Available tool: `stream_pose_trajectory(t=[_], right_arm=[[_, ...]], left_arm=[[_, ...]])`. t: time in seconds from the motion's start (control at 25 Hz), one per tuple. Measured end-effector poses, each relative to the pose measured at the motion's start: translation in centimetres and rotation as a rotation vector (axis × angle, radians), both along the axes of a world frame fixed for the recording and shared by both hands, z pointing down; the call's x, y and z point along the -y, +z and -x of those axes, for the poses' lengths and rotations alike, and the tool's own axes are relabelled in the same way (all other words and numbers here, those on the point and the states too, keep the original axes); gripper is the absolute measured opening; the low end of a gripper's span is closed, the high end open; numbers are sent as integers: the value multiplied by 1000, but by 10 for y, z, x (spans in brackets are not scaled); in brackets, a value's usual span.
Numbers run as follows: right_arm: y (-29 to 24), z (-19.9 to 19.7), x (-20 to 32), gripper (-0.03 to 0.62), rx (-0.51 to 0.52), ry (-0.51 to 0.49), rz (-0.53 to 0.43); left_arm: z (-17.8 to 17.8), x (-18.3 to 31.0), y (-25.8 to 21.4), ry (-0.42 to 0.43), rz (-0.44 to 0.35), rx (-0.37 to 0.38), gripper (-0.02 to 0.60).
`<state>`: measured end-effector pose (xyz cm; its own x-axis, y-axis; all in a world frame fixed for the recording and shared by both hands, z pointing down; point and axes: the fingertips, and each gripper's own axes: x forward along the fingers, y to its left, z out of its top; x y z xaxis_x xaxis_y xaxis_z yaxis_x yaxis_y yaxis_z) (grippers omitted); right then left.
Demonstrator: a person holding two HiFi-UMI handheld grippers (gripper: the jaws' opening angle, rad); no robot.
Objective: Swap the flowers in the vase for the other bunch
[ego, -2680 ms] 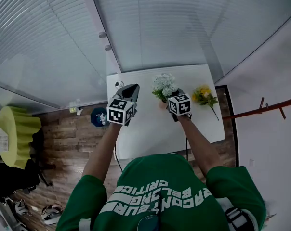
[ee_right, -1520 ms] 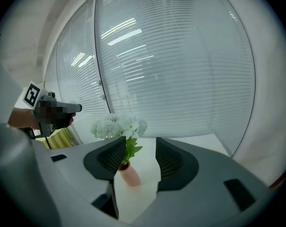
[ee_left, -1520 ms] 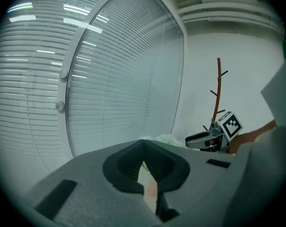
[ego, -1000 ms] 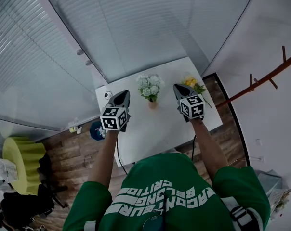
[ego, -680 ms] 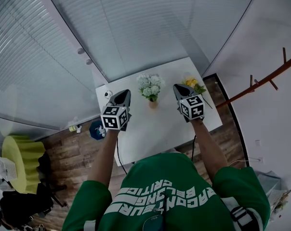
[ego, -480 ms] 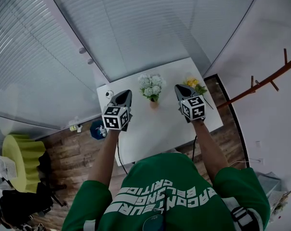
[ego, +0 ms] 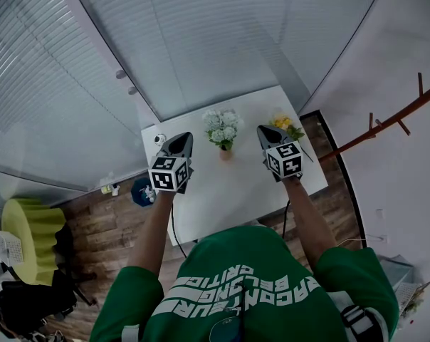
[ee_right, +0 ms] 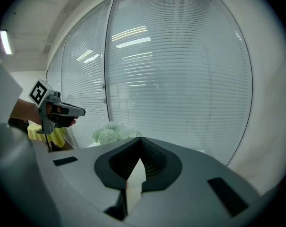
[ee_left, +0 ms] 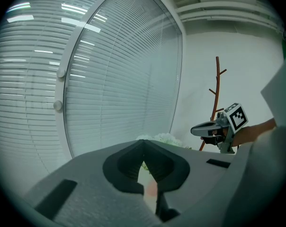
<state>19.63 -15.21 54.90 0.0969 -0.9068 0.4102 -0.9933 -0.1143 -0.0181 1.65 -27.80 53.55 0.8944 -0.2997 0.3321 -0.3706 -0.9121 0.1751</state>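
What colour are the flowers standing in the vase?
White with green leaves: the flowers in the vase show best in the head view.

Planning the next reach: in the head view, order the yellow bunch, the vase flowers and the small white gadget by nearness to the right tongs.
1. The yellow bunch, lying just right of the right tongs.
2. The vase flowers, mid-table, to their left.
3. The small white gadget, at the table's far left corner.

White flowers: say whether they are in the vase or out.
In. The white flowers stand upright out of the small vase on the white table; the yellow bunch lies flat nearby.
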Motion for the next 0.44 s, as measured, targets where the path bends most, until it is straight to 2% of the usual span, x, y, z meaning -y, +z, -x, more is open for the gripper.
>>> stream_pose_trajectory(t=[0.44], right_arm=[[-1,-2,0,14,-3,-4,2]], left_arm=[[1,1,1,-4,2,0,5]])
